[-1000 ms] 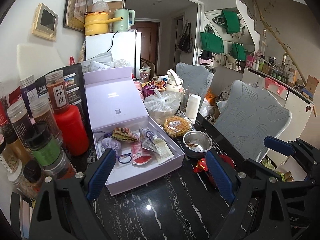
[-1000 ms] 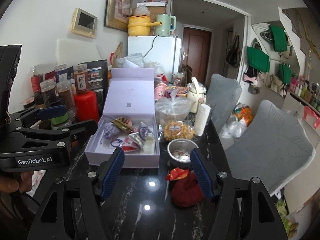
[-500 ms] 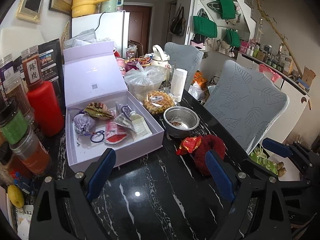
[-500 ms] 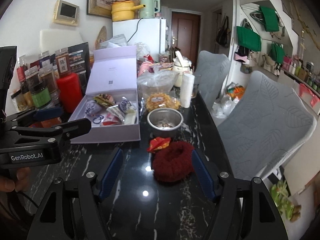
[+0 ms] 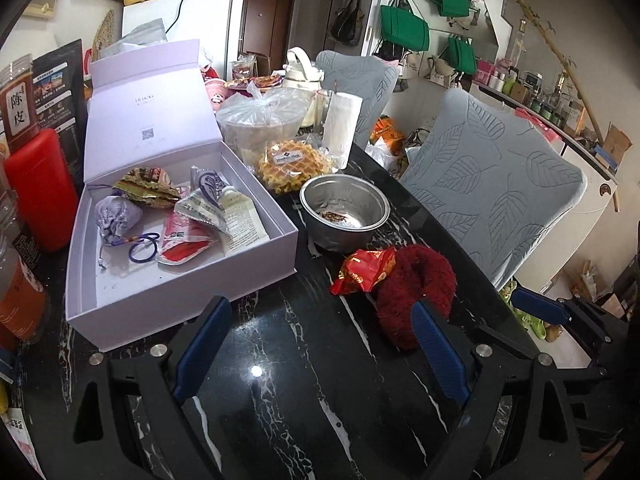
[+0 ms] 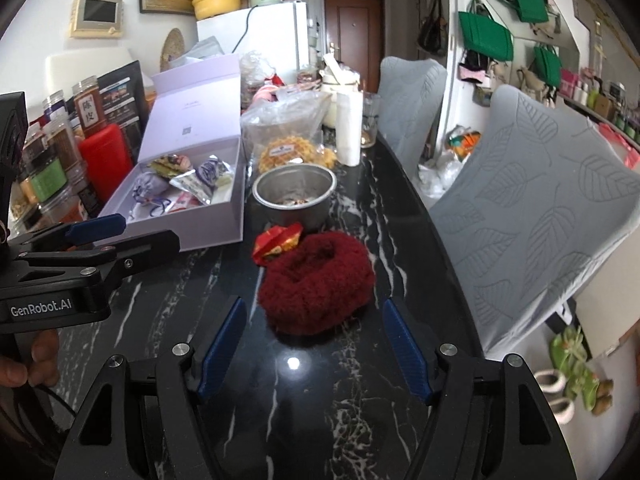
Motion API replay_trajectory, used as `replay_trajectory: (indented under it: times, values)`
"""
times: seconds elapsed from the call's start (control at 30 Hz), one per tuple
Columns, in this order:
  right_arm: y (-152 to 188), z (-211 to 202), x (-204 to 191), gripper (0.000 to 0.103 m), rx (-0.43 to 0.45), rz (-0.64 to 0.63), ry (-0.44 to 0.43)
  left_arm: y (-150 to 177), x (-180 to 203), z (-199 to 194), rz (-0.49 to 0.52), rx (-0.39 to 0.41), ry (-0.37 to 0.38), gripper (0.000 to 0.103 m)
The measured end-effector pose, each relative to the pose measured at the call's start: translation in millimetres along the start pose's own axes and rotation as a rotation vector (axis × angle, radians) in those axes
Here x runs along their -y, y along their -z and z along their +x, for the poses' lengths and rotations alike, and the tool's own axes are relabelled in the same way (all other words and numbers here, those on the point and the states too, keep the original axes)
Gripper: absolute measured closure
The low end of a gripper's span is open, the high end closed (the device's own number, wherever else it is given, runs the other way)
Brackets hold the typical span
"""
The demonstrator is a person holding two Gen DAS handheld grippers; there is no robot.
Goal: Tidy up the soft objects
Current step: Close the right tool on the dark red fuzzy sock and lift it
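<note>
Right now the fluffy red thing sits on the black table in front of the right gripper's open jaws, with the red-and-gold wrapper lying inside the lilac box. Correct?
Not quite. The red-and-gold wrapper is not in the lilac box; the right wrist view shows it on the black table, against the fluffy red thing. That does sit in front of the right gripper, jaws open.

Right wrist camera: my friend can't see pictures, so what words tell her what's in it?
The open right gripper points at a fuzzy dark red scrunchie lying on a black marble table, with a red wrapper touching it. Behind stand a metal bowl and an open lilac box; the left gripper is at left.
</note>
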State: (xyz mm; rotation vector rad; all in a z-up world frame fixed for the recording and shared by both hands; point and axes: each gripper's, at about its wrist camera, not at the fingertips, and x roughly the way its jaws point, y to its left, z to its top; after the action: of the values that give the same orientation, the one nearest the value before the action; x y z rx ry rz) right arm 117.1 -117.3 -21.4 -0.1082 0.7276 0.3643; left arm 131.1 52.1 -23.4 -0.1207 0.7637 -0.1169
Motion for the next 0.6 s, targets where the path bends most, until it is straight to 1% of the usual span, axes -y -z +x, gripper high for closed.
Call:
replay_trajectory:
  times: [0.1, 0.17, 0.2, 0.23, 0.47, 0.6]
  values:
    - [1.8, 13.5, 5.2, 0.029, -0.024, 0.018, -0.005, -0.3, -1.6, 11.4, 0.003, -0.019, -0.002, 0.011]
    - [3.3, 22.5, 7.9, 0.013, -0.042, 0.027, -0.006, -1.7, -2.8, 18.0, 0.007, -0.029, -0.009, 0.011]
    - [3.6, 26.4, 8.8, 0.009, -0.05, 0.031, -0.008, -2.1, -3.0, 21.0, 0.008, -0.033, -0.013, 0.011]
    - [4.2, 31.0, 10.0, 0.0, -0.057, 0.036, -0.012, -2.8, -3.6, 23.4, 0.01, -0.036, -0.018, 0.011]
    - [1.3, 73.3, 12.9, 0.0, -0.116, 0.064, -0.031, -9.4, -8.0, 32.8, 0.026, -0.036, -0.049, 0.011]
    - [-2.8, 95.9, 11.7, 0.0, -0.149, 0.064, -0.029, -12.2, -9.5, 39.7, 0.032, -0.041, -0.044, 0.011]
